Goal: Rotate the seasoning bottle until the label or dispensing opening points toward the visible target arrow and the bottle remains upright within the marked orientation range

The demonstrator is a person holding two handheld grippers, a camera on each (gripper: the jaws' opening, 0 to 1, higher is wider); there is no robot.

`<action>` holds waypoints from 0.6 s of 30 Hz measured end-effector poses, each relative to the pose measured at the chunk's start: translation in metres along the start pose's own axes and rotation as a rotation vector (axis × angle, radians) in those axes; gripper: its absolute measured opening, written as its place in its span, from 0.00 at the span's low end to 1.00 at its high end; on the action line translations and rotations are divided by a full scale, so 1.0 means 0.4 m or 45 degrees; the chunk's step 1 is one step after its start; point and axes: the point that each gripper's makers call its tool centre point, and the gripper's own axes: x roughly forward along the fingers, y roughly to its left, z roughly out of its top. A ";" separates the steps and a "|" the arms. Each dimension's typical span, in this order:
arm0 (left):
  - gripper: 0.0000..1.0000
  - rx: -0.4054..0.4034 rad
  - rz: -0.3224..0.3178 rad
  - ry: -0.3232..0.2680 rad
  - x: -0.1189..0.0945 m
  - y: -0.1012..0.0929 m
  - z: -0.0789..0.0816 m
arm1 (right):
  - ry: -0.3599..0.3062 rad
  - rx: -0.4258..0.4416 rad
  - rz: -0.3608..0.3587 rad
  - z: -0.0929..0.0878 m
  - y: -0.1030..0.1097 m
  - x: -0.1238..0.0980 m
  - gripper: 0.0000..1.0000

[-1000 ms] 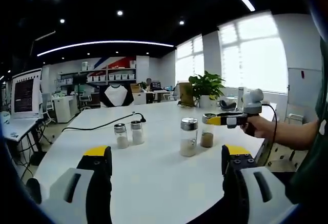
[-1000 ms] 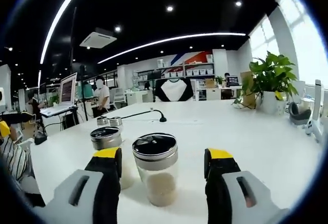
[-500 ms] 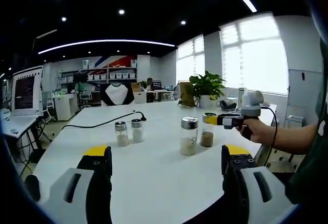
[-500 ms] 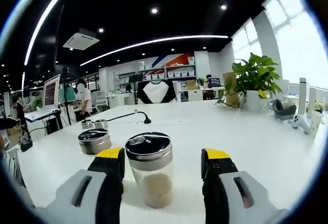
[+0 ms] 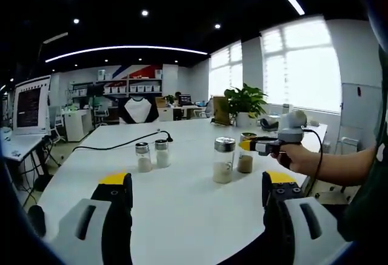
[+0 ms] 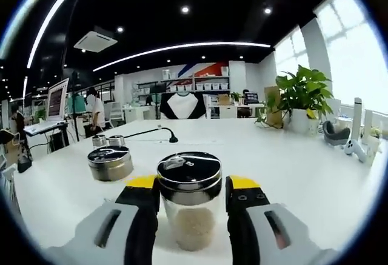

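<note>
The right hand-held gripper (image 6: 191, 207) has narrowed around the upright seasoning bottle (image 6: 190, 201) on the desk (image 6: 315, 168), probably clamping it; the left hand-held gripper (image 5: 197, 207) hangs spread, farther off.

Bright daylight floods from the windows (image 5: 300, 62), blown out; ceiling strip lights (image 6: 182, 48) glow; the worktop (image 5: 182, 198) glares softly; edges bend strongly.

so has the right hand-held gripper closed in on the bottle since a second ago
Yes. In the right gripper view the right hand-held gripper has narrowed its jaws against the seasoning bottle, which stands upright on the white table; earlier there were gaps either side.
</note>
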 end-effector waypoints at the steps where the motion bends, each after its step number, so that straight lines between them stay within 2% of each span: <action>1: 0.93 -0.001 0.001 0.001 0.000 0.002 -0.001 | 0.006 -0.030 -0.010 -0.002 -0.005 -0.001 0.38; 18: 0.93 0.001 0.011 -0.005 0.006 0.011 0.001 | 0.000 -0.034 0.001 -0.001 -0.006 -0.003 0.38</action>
